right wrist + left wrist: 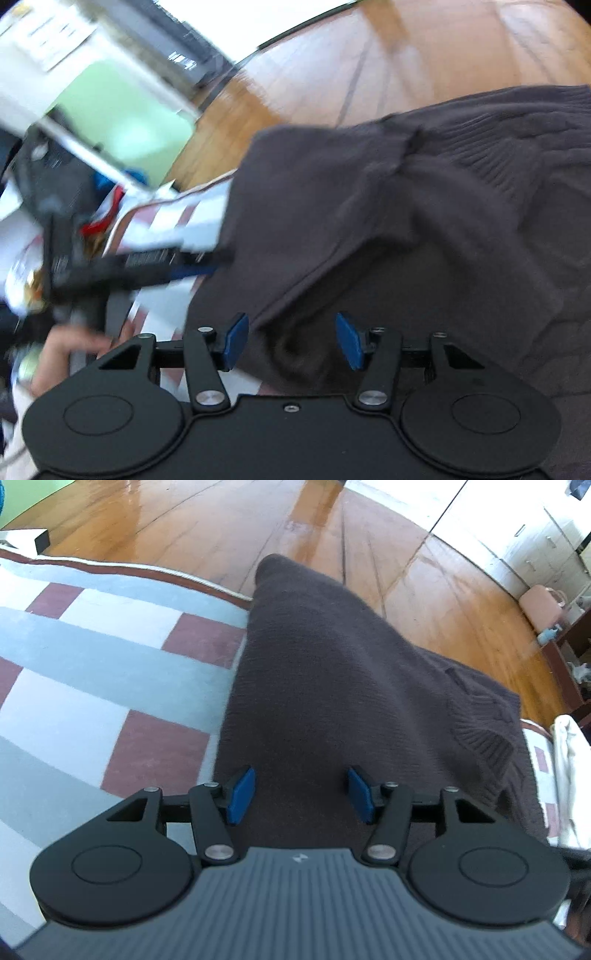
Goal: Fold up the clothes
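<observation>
**Both tongs open over the dark sweater, between folds**

The left gripper [301,794] stands with its blue pads [242,794] apart and nothing pinched between them; the knit passes under the gap, not into it. The right gripper [291,339] is likewise open, with a raised fold of fabric lying ahead of the gap, and its pads do not press on the cloth. In the blurred right wrist view the left gripper [147,266] appears from the side, reaching to the sweater's left edge, carried by a hand [70,354].

Reason for this posture, as a judgement: both tools point down at the garment's near portion with jaws parted, which suits selecting the next pinch points rather than carrying cloth.

The sweater [332,686] is a dark brown-grey knit lying on a checked blanket [92,657] of pale blue, white and maroon. Its far end overhangs the blanket's edge above the wooden floor [221,524]. A ribbed cuff or hem [480,738] lies doubled over on the right side, so part of the garment is already turned inward. The surface is uneven, with one diagonal ridge. A white cloth [569,760] lies just beside it.
</observation>
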### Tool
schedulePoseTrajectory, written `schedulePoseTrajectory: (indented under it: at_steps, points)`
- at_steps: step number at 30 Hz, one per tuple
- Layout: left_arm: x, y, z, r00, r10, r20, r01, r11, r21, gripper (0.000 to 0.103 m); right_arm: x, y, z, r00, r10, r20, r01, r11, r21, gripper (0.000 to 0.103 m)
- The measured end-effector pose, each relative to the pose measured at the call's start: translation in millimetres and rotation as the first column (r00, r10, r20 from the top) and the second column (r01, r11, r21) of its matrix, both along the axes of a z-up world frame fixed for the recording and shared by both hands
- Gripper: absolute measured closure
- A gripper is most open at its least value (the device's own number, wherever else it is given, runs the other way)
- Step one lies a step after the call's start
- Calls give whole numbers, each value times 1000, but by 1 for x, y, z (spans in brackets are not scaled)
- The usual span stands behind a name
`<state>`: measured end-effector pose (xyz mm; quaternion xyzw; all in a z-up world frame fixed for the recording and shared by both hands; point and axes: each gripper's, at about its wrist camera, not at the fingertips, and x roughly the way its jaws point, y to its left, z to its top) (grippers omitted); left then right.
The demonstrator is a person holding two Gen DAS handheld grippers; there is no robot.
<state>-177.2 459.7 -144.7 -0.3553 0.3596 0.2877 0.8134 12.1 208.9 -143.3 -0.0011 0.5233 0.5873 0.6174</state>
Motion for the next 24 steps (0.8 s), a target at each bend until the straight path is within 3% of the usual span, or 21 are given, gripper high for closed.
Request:
schedulePoseTrajectory:
  at_steps: [2,4,5,6,9,11,12,15,16,18,21,24]
  points:
    - [2,-1,2,999,-21,32,21,1000,-10,48,-22,12,-9,999,22,48,-20,999,-38,39]
    - [3,-2,2,998,-26,54,27,999,-27,48,-40,25,-21,989,21,147,-5,994,-105,62]
    - [3,-2,1,998,-24,56,26,999,-28,48,-48,32,-24,986,28,162,-8,992,-124,79]
    - [3,-2,0,999,-22,44,22,1000,-17,48,-54,35,-22,987,27,155,-8,993,-120,81]
    - [-2,-6,2,1000,-12,-12,12,1000,27,48,-69,29,1,999,25,27,-24,1000,-12,83]
    - [-9,-6,4,994,30,-101,-23,998,66,43,-74,25,12,997,58,-45,-57,998,39,83]
    - [-13,-5,5,988,53,-147,-40,995,87,41,-76,26,13,996,76,-40,-75,997,29,84]
    - [-17,2,-11,966,83,-246,-64,994,85,38,-76,28,-6,989,62,136,-44,990,-130,83]
    - [-18,2,-13,969,90,-232,-77,995,64,38,-72,25,-13,989,43,143,-21,988,-153,83]
    - [-21,2,-11,974,107,-199,-101,994,44,41,-61,13,-20,998,-5,68,14,990,-142,80]
    - [-22,-6,14,986,119,-116,-106,987,118,41,-52,-8,-18,999,-42,-26,38,990,-133,69]
    - [-23,-18,37,994,110,28,-112,987,119,40,-41,-33,-9,999,-50,14,51,991,-121,68]
